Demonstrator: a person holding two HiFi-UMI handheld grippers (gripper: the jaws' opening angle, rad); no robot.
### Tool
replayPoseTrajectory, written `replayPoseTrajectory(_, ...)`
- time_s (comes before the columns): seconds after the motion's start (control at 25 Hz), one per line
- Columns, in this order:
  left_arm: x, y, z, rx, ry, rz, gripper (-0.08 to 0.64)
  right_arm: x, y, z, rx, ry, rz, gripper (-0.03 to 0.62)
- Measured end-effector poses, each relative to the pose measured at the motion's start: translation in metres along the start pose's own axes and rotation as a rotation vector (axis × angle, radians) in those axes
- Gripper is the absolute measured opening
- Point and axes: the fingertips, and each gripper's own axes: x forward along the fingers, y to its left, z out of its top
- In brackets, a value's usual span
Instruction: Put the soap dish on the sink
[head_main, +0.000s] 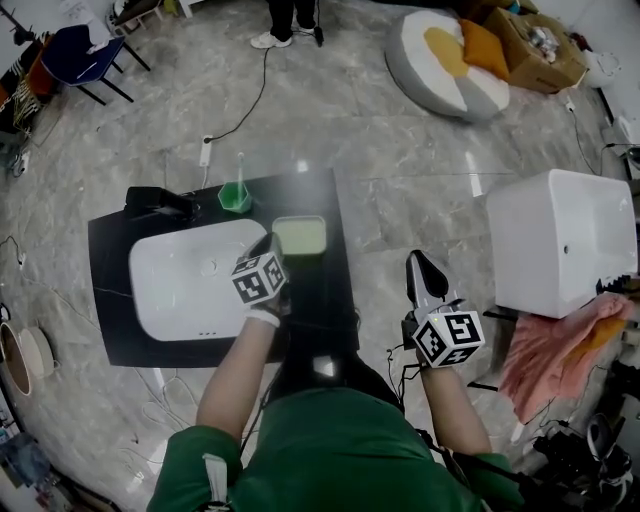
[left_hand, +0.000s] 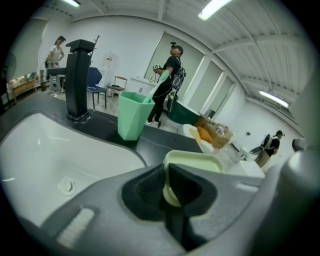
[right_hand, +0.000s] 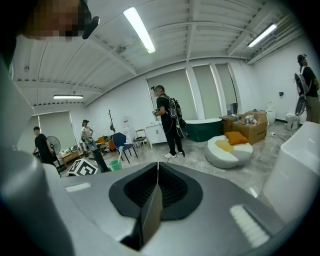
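A pale green soap dish (head_main: 300, 236) sits over the black countertop (head_main: 335, 320), just right of the white sink basin (head_main: 190, 280). My left gripper (head_main: 275, 245) is shut on the dish's near rim. In the left gripper view the rim of the soap dish (left_hand: 194, 161) is pinched between the jaws of the left gripper (left_hand: 167, 175). Whether the dish rests on the counter or hangs just above it, I cannot tell. My right gripper (head_main: 424, 278) hangs off the table's right side over the floor. In its own view the right gripper (right_hand: 156, 172) is shut with nothing in it.
A black faucet (head_main: 160, 203) and a green cup (head_main: 235, 196) stand behind the basin. To the right are a white tub-like box (head_main: 560, 240) and a pink cloth (head_main: 560, 350). A beanbag (head_main: 450, 50), chairs (head_main: 85, 55), floor cables and a standing person (head_main: 290, 20) are farther off.
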Motion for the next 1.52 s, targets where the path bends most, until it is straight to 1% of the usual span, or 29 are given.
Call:
replayPoseTrajectory(0.2, 0.006, 0.005, -0.012, 0.003, 0.03, 0.059, 0.028, -0.002, -0.005, -0.006, 0.011, 0.007, -0.014, 0.008)
replayPoseTrajectory(0.32, 0.009, 0.007, -0.015, 0.01, 0.038, 0.078, 0.029, -0.004, -0.007, -0.009, 0.017, 0.008, -0.019, 0.008)
replayPoseTrajectory(0.56, 0.01, 0.002, -0.018, 0.026, 0.046, 0.066, 0.035, -0.007, -0.008, -0.009, 0.019, 0.004, -0.022, 0.008)
replayPoseTrajectory(0.64, 0.009, 0.001, -0.018, 0.031, 0.047, 0.06, 0.052, -0.009, -0.007, -0.008, 0.015, 0.002, -0.02, 0.008)
replayPoseTrajectory(0.8, 0.0, -0.001, -0.013, 0.046, 0.028, 0.057, 0.06, -0.011, -0.004, -0.003, 0.009, -0.008, -0.014, 0.008)
replayPoseTrajectory(0.96, -0.017, -0.003, 0.001, 0.095, -0.013, 0.061, 0.061, -0.013, 0.003, 0.004, -0.001, -0.023, -0.002, 0.008)
replayPoseTrajectory(1.12, -0.04, -0.012, 0.025, 0.154, -0.076, 0.053, 0.06, -0.017, 0.01, 0.015, -0.016, -0.045, 0.013, 0.008)
replayPoseTrajectory(1.24, -0.064, -0.027, 0.046, 0.2, -0.138, 0.018, 0.06, -0.021, 0.019, 0.026, -0.034, -0.065, 0.029, 0.008)
replayPoseTrajectory(1.4, -0.1, -0.05, 0.074, 0.211, -0.222, -0.03, 0.054, -0.03, 0.036, 0.042, -0.068, -0.097, 0.064, 0.008)
replayPoseTrajectory(1.52, -0.133, -0.071, 0.096, 0.251, -0.294, -0.062, 0.052, -0.038, 0.048, 0.059, -0.08, -0.134, 0.082, 0.008)
